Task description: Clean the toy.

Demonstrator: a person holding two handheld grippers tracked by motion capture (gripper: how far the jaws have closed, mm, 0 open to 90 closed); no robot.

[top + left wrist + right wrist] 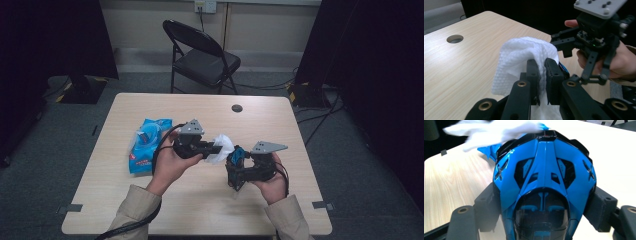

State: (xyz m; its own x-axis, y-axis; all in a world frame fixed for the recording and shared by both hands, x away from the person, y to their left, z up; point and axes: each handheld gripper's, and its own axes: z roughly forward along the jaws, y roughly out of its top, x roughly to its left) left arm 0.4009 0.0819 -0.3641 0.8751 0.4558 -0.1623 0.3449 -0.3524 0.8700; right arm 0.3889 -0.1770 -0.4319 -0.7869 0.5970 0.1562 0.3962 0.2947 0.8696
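Note:
My left gripper [216, 147] [542, 75] is shut on a white wipe [222, 146] [521, 56], which bunches around and beyond its jaws. My right gripper [238, 161] [544, 202] is shut on a glossy blue and black toy car [237, 156] [544, 182], its jaws pressing the car's two sides. In the right gripper view the white wipe [499, 131] lies against the car's far end. The left gripper view shows the right gripper [596, 37] and the hand holding it just behind the wipe, with a sliver of the blue car [564, 68] beside the wipe.
A blue wipe packet [146, 144] lies on the wooden table [150, 210] left of my left hand. A round cable hole [237, 108] [455, 38] is near the table's far edge. A black folding chair [200, 55] stands beyond the table.

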